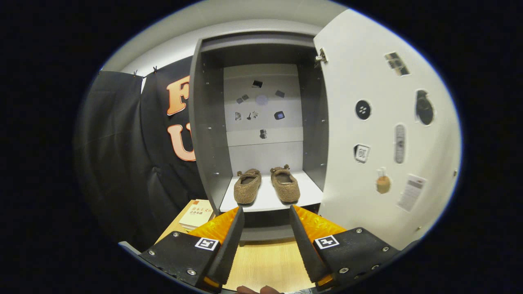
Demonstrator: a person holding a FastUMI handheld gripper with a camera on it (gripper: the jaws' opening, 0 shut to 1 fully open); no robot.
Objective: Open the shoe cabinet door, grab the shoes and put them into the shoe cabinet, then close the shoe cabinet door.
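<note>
Even, soft indoor light, sharp at centre; fisheye bending toward edges, dim shadow inside the cabinet (212,122).

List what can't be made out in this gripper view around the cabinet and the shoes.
- Shoes: their soles, hidden against the white shelf.
- Cabinet below that shelf: the open gripper fingers cover most of it.
- Door: its outer face is turned away; the stickers are too small to identify.
- Book: partly behind the left finger.
- Back-panel stickers: too small.

Fuzzy slippers, smooth cabinet
Fleecy brown shoes (265,185) on a matt white shelf (267,200); at 3 o'clock a smooth white door (367,196); pale wood-grain tabletop (265,261) below.
</note>
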